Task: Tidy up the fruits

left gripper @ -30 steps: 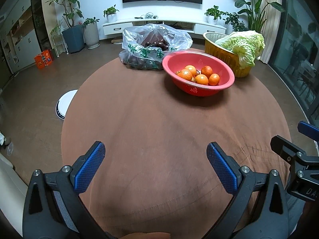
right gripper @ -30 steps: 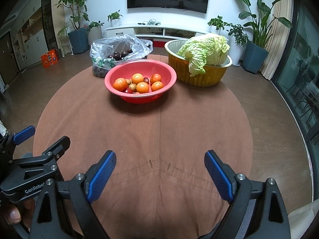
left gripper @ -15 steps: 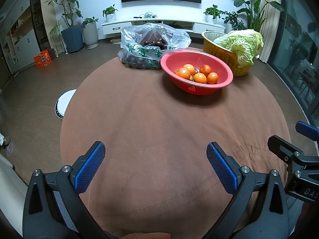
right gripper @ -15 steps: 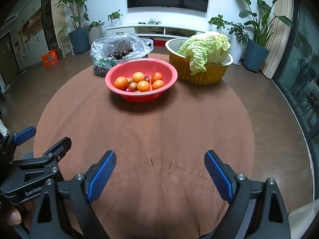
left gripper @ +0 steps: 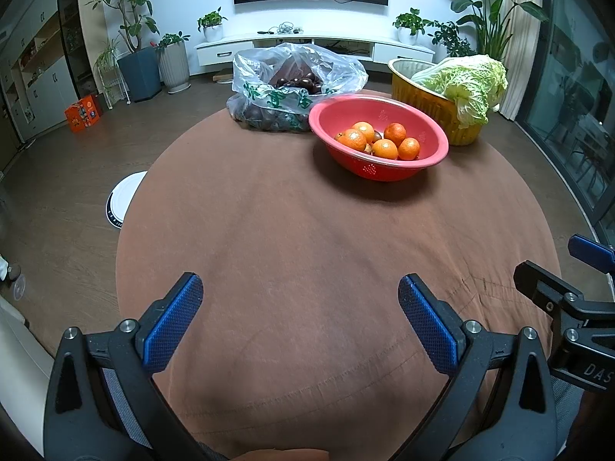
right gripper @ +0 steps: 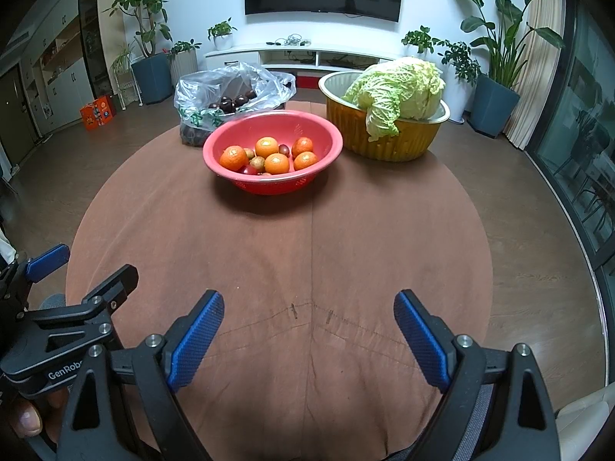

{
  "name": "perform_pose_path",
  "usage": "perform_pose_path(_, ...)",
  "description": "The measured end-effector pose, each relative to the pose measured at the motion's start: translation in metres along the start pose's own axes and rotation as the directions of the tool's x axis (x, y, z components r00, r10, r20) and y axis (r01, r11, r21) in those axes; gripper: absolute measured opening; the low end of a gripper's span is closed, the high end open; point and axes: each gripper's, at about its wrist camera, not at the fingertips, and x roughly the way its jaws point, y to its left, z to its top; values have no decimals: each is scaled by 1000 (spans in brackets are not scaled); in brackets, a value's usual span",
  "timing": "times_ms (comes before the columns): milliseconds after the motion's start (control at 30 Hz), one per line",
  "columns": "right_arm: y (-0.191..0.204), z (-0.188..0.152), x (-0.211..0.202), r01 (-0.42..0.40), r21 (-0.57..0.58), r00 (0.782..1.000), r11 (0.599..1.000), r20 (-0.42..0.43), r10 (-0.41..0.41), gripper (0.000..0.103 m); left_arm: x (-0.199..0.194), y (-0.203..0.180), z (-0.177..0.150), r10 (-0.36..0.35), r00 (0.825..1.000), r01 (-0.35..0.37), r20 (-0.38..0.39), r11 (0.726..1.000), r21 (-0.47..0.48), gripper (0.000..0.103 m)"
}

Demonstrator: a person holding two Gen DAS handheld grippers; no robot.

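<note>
Left wrist view: the left gripper (left gripper: 300,299) hovers over the near part of the round brown table (left gripper: 292,238), its two blue-padded fingers (left gripper: 173,322) spread wide with nothing between them. At the far side stands one red bowl (left gripper: 430,136) holding five oranges (left gripper: 385,149) and a few small brownish fruits, too hidden here to count. Just behind it on the left lies one clear plastic bag (left gripper: 269,77) with green printed characters that are not legible; dark round fruits (left gripper: 303,83) show inside. To the right of the bowl stands one yellow basin (left gripper: 426,92) with one cabbage (left gripper: 469,82). The right gripper's body at the right edge carries the letters "DAS".

Right wrist view: the right gripper (right gripper: 307,322) is likewise wide apart and empty above the table (right gripper: 307,249). The red bowl (right gripper: 230,134) sits mid-table at the far side, and five oranges (right gripper: 276,163) are countable, along with a few small brown and dark red fruits (right gripper: 256,162). The bag (right gripper: 200,92) and basin (right gripper: 384,138) with the cabbage (right gripper: 403,84) flank it behind. The left gripper's body at the lower left reads "GenRobo", cut off; a hand (right gripper: 29,418) shows beneath it.
</note>
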Motion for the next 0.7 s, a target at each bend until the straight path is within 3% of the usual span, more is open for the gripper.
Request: perform_pose_path(700, -1, 0, 0, -2, 2, 1000, 1000, -1, 2, 92, 0, -1, -4, 12, 1000, -12, -8, 1000, 1, 103)
